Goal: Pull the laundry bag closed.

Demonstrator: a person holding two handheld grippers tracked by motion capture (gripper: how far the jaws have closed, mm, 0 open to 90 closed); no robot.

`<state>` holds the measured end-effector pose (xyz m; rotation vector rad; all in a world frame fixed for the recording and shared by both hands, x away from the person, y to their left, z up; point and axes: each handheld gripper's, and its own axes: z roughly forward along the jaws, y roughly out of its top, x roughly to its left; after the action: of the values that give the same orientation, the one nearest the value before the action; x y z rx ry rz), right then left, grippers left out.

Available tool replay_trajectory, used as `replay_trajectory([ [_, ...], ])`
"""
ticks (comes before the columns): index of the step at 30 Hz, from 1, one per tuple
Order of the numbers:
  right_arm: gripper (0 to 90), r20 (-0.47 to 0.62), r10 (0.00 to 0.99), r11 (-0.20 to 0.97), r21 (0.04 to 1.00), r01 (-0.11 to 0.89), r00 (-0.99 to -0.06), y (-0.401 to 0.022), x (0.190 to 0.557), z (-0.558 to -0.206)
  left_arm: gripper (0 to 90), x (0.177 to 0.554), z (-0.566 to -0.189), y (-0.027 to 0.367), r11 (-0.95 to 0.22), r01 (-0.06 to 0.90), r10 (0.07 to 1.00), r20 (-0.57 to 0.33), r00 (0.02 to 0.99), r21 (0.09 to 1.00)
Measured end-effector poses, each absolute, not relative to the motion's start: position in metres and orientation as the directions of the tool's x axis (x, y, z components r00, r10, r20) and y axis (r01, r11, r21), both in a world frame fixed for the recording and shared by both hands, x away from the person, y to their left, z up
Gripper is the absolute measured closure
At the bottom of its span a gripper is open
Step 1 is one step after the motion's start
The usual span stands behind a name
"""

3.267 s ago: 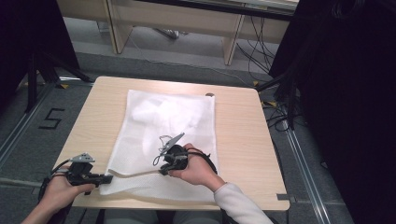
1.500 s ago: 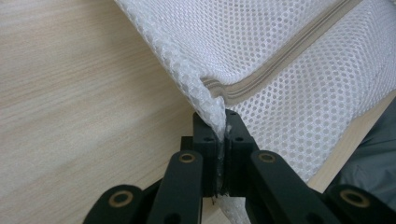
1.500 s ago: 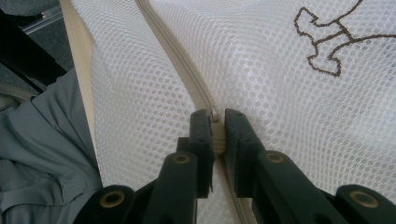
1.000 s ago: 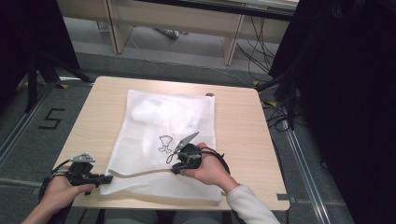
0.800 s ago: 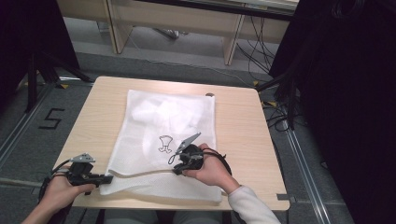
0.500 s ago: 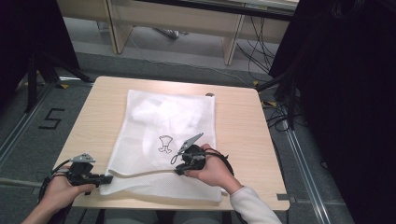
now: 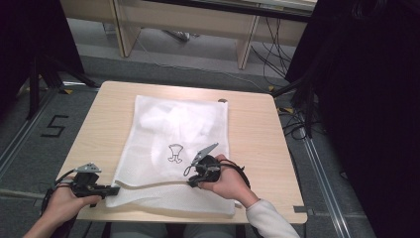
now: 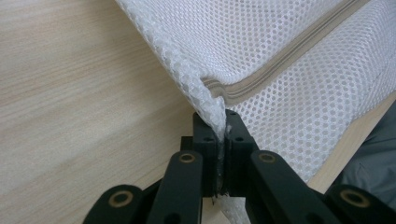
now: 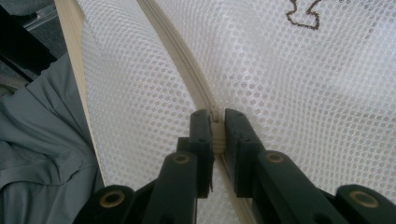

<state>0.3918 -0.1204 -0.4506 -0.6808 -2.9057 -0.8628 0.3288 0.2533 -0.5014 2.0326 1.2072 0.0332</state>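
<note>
Lying flat across the pale wooden table, the white mesh zippered laundry bag is pinched at its seven o'clock corner by the left gripper, while the right gripper, at five o'clock, clamps its beige zipper.

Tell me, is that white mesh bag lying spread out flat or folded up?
Spread out. The mesh bag lies flat across the table, single layer with its small dark print showing; only the near-left corner is pinched up by the left claw.
</note>
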Motion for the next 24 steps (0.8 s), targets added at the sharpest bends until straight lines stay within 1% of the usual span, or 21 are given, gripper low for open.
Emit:
replay_trajectory([
  [2,82.7,0.159,0.400,0.747,0.515,0.421,-0.903,-0.1205,0.3916,-0.4505,85.6,0.3290,-0.5009,0.2546,-0.282,0.740,0.760,-0.328,0.561,0.611],
  [3,82.7,0.168,0.405,0.744,0.512,0.430,-0.899,-0.1205,0.3910,-0.4501,85.6,0.3286,-0.5012,0.2532,-0.263,0.742,0.764,-0.337,0.551,0.616],
  [5,82.7,0.166,0.414,0.744,0.505,0.438,-0.895,-0.1211,0.3907,-0.4494,85.6,0.3285,-0.5011,0.2533,-0.265,0.742,0.764,-0.335,0.551,0.616],
  [6,82.7,0.160,0.390,0.750,0.517,0.414,-0.907,-0.1214,0.3926,-0.4505,85.6,0.3286,-0.5012,0.2534,-0.265,0.742,0.763,-0.337,0.552,0.616],
  [18,82.7,0.160,0.406,0.744,0.515,0.427,-0.900,-0.1273,0.3906,-0.4512,85.6,0.3288,-0.5014,0.2533,-0.266,0.742,0.762,-0.337,0.553,0.615],
  [19,82.7,0.167,0.427,0.737,0.506,0.449,-0.889,-0.1279,0.3890,-0.4505,85.6,0.3288,-0.5015,0.2533,-0.267,0.742,0.762,-0.336,0.553,0.615],
  [21,82.7,0.166,0.432,0.739,0.499,0.453,-0.887,-0.1280,0.3885,-0.4500,85.6,0.3288,-0.5015,0.2534,-0.267,0.743,0.764,-0.335,0.552,0.614],
  [22,82.7,0.169,0.433,0.732,0.506,0.455,-0.885,-0.1281,0.3881,-0.4508,85.6,0.3297,-0.5005,0.2564,-0.310,0.735,0.754,-0.315,0.576,0.603],
  [23,82.7,0.169,0.433,0.732,0.506,0.455,-0.885,-0.1281,0.3881,-0.4508,85.6,0.3289,-0.5013,0.2538,-0.273,0.741,0.761,-0.334,0.557,0.613],
  [24,82.7,0.169,0.433,0.731,0.508,0.455,-0.885,-0.1283,0.3881,-0.4510,85.6,0.3288,-0.5015,0.2533,-0.269,0.742,0.762,-0.336,0.554,0.614],
])
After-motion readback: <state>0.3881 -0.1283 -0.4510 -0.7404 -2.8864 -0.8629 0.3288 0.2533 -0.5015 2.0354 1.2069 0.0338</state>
